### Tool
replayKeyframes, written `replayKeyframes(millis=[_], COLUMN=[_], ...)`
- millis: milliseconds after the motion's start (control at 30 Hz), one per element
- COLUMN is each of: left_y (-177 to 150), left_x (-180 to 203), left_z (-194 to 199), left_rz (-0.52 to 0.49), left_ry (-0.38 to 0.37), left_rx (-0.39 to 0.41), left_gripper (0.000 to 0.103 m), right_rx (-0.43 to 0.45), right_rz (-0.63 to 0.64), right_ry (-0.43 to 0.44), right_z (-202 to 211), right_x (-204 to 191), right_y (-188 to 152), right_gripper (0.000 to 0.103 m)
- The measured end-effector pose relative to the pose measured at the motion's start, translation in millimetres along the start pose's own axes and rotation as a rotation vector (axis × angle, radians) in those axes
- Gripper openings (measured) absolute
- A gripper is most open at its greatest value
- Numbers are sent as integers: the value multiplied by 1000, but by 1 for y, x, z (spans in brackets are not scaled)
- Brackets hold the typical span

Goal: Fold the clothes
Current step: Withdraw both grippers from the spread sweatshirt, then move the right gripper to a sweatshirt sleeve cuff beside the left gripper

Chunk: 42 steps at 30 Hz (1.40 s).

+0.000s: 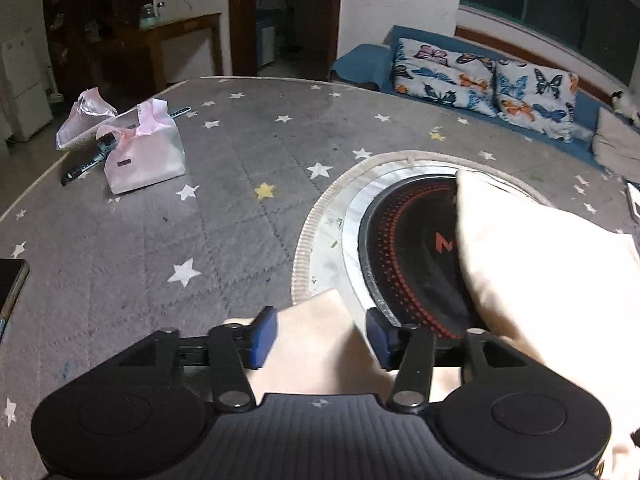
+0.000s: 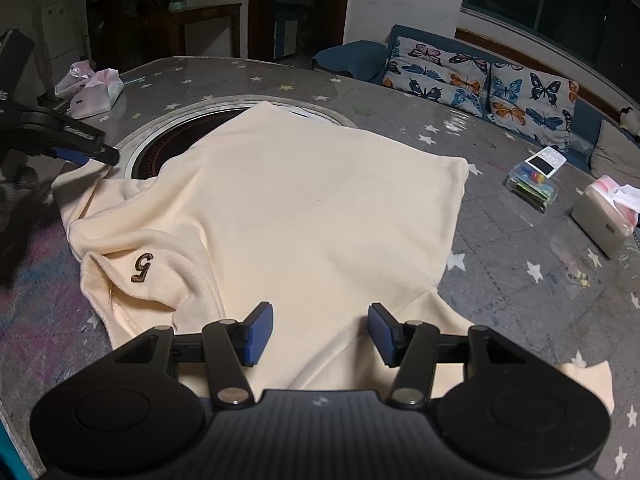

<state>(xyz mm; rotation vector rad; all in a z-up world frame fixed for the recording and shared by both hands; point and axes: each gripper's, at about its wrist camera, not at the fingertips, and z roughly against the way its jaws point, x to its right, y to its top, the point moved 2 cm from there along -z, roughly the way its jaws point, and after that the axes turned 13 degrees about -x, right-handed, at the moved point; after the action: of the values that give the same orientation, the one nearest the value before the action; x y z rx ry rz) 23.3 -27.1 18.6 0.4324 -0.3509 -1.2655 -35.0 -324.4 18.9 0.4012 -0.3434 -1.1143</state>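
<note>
A cream garment (image 2: 320,208) with a dark embroidered letter (image 2: 142,268) lies spread on the grey star-patterned table (image 2: 520,300) and partly covers a round black cooktop (image 2: 160,152) set into it. My right gripper (image 2: 320,334) is open over the garment's near edge, with fabric lying under the gap between its blue pads. My left gripper (image 1: 321,336) is also open, above a near-left corner of the cream garment (image 1: 540,280), beside the cooktop (image 1: 408,264). In the right wrist view the left gripper (image 2: 100,156) sits at the garment's far-left corner.
A pink tissue bag (image 1: 144,156) and a dark pen-like tool (image 1: 86,164) lie far left, and a phone (image 1: 12,284) at the left edge. To the right are a clear plastic box (image 2: 532,184) with a white device (image 2: 546,162) on it and a tissue box (image 2: 604,216). A sofa with butterfly cushions (image 2: 480,76) stands behind.
</note>
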Motion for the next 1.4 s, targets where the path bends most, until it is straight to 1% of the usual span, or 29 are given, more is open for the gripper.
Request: replayKeyframes(millis=[133,167,200,233,267,300,367,433,467,567,600,667,767,833,900,967,1000,1067,1100,1167,1200,1267,1300,1333,1400], left_y=[2,3,3,4,5,7,9,11,13,18,20,24,30,32,33,31,30,27,24,23,24,25,25,24,23], left_x=[7,9,10,5,-1,-10,-29,-48,-57,-84,-94,-112,-134,-144,-151,-153,-152,-153,-155,-159,-163,-171,-171,-171,-170], left_z=[-5,-6,-7,-6,-5,-3,4,12,18,36,40,44,31,17,1,-9,-12,-14,-14,-13,-11,-7,-2,3,13], left_rz=[2,2,2,13,26,46,70,92,93,99,99,109,127,141,150,143,137,129,127,132,139,154,149,142,129], left_ry=[53,66,79,69,56,21,-28,-75,-84,-103,-124,-136,-152,-146,-149,-113,-97,-71,-63,-23,-12,6,-4,-17,-42], left_rx=[4,5,6,8,11,11,36,63,95,212,256,325,321,291,244,217,199,189,186,187,189,193,197,200,207], left_gripper=[56,53,42,37,26,10,9,8,8,8,8,8,8,8,8,9,10,16,20,26,32,39,40,39,37], right_rx=[6,7,8,9,11,12,14,14,14,13,10,2,-7,-10,-12,-5,1,17,24,34,36,40,36,32,19], right_rz=[-1,-1,-2,-2,-3,-4,-8,-10,-10,-11,-12,-11,-9,-8,-4,6,14,34,45,78,101,150,179,206,249], right_ry=[9,10,10,11,11,10,7,3,1,-5,-7,-13,-21,-23,-30,-32,-29,-16,-3,32,51,86,99,108,96], right_z=[-1,-1,-1,-1,0,0,1,1,2,1,1,0,-2,-2,-1,2,4,8,11,15,17,21,22,22,19], right_x=[0,0,0,0,0,1,1,1,1,0,0,-1,-2,-3,-4,-7,-10,-17,-22,-33,-40,-54,-62,-70,-81], right_y=[1,1,1,1,1,1,1,1,1,1,1,0,0,1,2,5,6,9,11,12,12,11,10,9,5], right_gripper=[54,54,54,54,54,54,54,54,54,54,54,54,54,54,54,54,54,52,50,47,47,44,42,41,32])
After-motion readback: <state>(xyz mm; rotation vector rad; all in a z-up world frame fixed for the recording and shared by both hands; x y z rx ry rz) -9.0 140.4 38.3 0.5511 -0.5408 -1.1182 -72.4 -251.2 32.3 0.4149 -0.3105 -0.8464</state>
